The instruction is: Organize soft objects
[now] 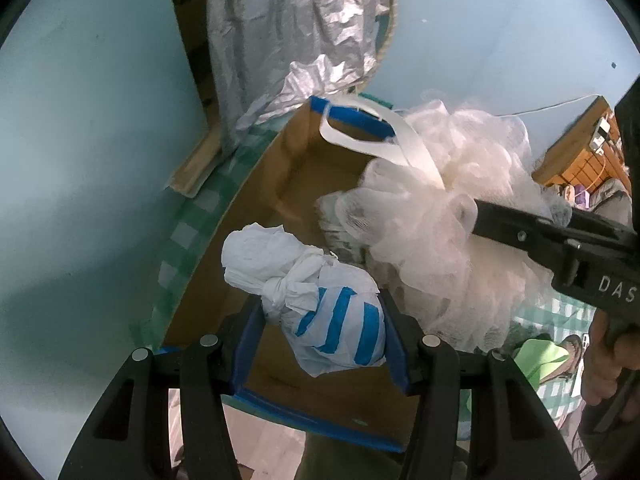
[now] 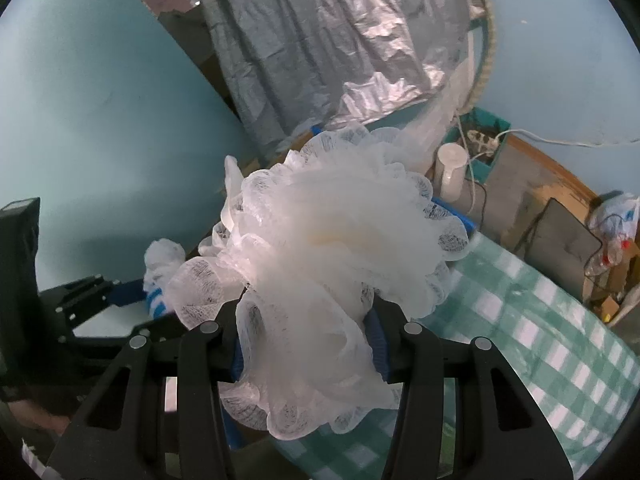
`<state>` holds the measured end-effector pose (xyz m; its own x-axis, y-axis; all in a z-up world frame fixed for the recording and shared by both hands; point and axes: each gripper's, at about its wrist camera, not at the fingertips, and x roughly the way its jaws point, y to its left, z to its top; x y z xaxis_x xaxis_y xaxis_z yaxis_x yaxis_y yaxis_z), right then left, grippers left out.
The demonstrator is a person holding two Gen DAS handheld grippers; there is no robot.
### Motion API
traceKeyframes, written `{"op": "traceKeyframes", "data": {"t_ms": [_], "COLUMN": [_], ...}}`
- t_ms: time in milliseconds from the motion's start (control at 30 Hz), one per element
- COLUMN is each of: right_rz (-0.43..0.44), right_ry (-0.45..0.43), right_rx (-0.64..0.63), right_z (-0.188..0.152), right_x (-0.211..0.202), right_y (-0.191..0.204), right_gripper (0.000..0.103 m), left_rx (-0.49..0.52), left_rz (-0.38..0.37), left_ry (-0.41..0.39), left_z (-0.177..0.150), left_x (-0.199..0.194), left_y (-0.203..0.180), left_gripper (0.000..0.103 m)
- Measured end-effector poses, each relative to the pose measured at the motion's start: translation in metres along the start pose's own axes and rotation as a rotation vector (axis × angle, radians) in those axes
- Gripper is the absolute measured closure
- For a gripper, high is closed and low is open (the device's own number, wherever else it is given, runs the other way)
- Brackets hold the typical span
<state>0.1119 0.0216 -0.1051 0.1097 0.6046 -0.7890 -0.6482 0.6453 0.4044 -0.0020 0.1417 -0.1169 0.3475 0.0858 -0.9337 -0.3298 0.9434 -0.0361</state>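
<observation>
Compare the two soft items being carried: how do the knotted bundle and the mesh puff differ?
The knotted bundle is crumpled, opaque white with blue stripes; the mesh puff is frilly, see-through netting. The puff looks bulkier and has a ribbon loop; the bundle is tied shut. Each is clamped in one tool above the cardboard box.

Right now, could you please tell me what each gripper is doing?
Left gripper: closed on the knotted white-and-blue bundle.
Right gripper: closed on the white mesh bath pouf.
</observation>
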Motion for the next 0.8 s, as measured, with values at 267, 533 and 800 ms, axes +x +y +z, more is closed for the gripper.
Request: {"op": "traceKeyframes", "data": {"t_ms": [267, 533, 800], "right_rz": [-0.015, -0.033, -0.06], "right_ry": [0.02, 0.034, -0.012], "right_rx": [-0.041, -0.026, 0.022], "right_z": [0.021, 0.027, 0.026], "right_x": [0.023, 0.028, 0.01], "right_y": [0.014, 0.015, 0.014], "right_gripper": [0.055, 0.049, 0.027], "left_rx": [-0.025, -0.047, -0.048], "left_rz": [0.014, -0.018, -0.037], "left_ry": [0.031, 0.058, 0.048], "left_z": [0.007, 0.011, 0.007], "left_x": [0.02, 0.021, 0.006], "left_y": [0.018, 0.025, 0.027], "left_gripper": [0.041, 0.018, 0.017]}}
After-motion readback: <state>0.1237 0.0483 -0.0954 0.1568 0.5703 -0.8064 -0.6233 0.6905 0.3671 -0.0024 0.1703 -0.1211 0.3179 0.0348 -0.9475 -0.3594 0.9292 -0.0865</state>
